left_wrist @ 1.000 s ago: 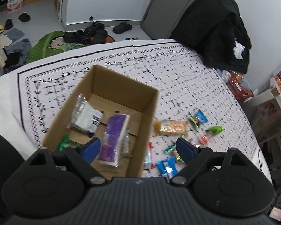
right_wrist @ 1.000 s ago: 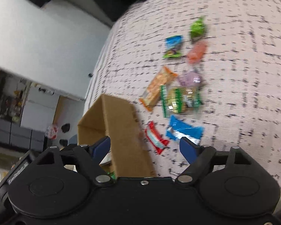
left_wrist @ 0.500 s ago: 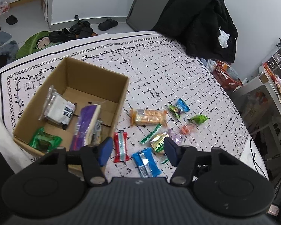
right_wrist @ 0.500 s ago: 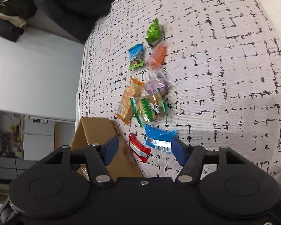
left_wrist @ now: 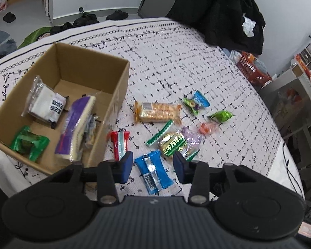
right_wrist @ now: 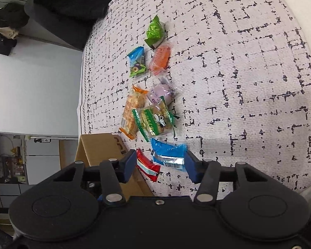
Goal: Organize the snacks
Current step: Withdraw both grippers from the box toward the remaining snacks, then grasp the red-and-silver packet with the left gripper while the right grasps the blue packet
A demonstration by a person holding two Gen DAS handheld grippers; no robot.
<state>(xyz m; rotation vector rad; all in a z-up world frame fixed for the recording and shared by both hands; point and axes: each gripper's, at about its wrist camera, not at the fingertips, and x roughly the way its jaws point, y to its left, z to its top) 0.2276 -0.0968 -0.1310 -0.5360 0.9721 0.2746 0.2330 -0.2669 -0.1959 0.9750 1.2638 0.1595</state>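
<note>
Fingers, left: left gripper point(left_wrist: 153, 164) jaws are closing, pads not touching anything yet; the blue packet point(left_wrist: 153, 169) lies flat on the cloth right between them.
Fingers, right: right gripper point(right_wrist: 159, 164) jaws are closing too, nothing pressed yet; in its view the same blue packet point(right_wrist: 169, 155) and the red packet point(right_wrist: 147, 166) both sit between the tips.
Blue packet: just beside the red packet point(left_wrist: 119, 143), which is on the box side of the left pads, close to the cardboard box point(left_wrist: 122, 83).
Doing it well: my guess is only one gripper should take the blue one. Let the left squeeze across its short width, low to the tablecloth point(left_wrist: 176, 62), and steer the right toward the red packet so they don't collide.
Watch out: foil looks slippery, so probably pinch the middle, not a crimped end.
Beyond the tips: green biscuit pack point(left_wrist: 173, 143) and orange cracker pack point(left_wrist: 157, 112) wait further out.
Left view only: inside of the box, with a purple pack point(left_wrist: 76, 124), a white pack point(left_wrist: 49, 105) and a green pack point(left_wrist: 29, 143) already in.
Right view only: just the box's outer corner, but a clearer line-up of the loose snacks.
</note>
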